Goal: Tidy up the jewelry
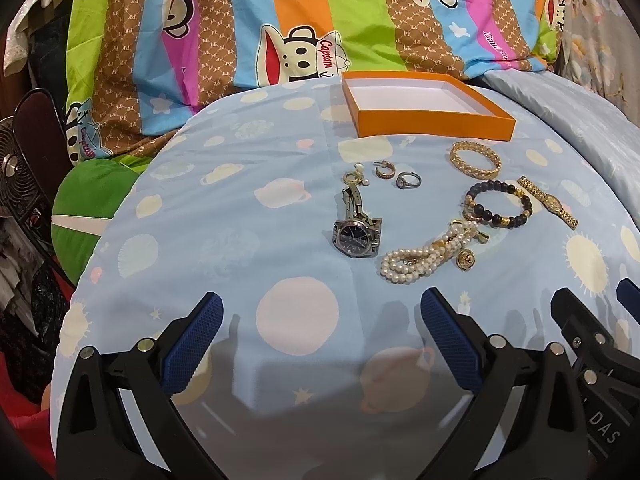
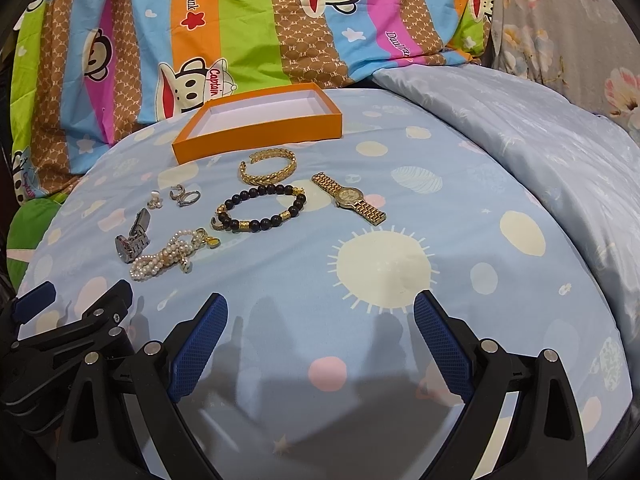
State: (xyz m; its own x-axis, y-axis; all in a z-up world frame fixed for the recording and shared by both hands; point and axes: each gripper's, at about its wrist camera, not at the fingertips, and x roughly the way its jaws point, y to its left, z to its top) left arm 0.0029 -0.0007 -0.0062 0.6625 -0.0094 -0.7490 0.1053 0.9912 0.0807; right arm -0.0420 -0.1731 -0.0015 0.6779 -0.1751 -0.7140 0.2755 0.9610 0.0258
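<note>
Nothing has been sorted yet, as far as I can judge: the orange box (image 1: 428, 110) sits empty on the bed (image 1: 240, 240), beyond all the jewelry and well ahead of both grippers. The left gripper (image 1: 322, 344) hovers low over the blue sheet with its jaws spread wide and nothing between them, and the right gripper (image 2: 320, 344) just beside it is equally wide and empty. Going left to right ahead of the left gripper: the silver watch (image 1: 356, 236) lies nearest and almost straight ahead, with a pearl earring piece (image 1: 354, 178) touching the far end of its strap, then a small hoop earring (image 1: 385, 170) and a ring (image 1: 408, 180) just beyond. Ahead and to the right of that gripper comes the pearl strand (image 1: 424, 258) with its gold charms, bunched up and touching the dark bead bracelet (image 1: 498, 204) behind it; further off is the gold bangle (image 1: 475, 159), close to the front wall of the box. The gold watch (image 2: 350, 198) lies ahead of the right gripper, a little to its left, apart from the rest. All pieces are left to move, so the whole job is ahead. Around the bed there is a striped cartoon blanket (image 1: 280, 20) heaped behind the box, a green pillow (image 1: 84, 220) off to the left, and a fan (image 1: 16, 176) beyond it. Nothing blocks the approach; the tangle of pearls against the beads and the tiny earrings on soft fabric look like the fiddly part.
</note>
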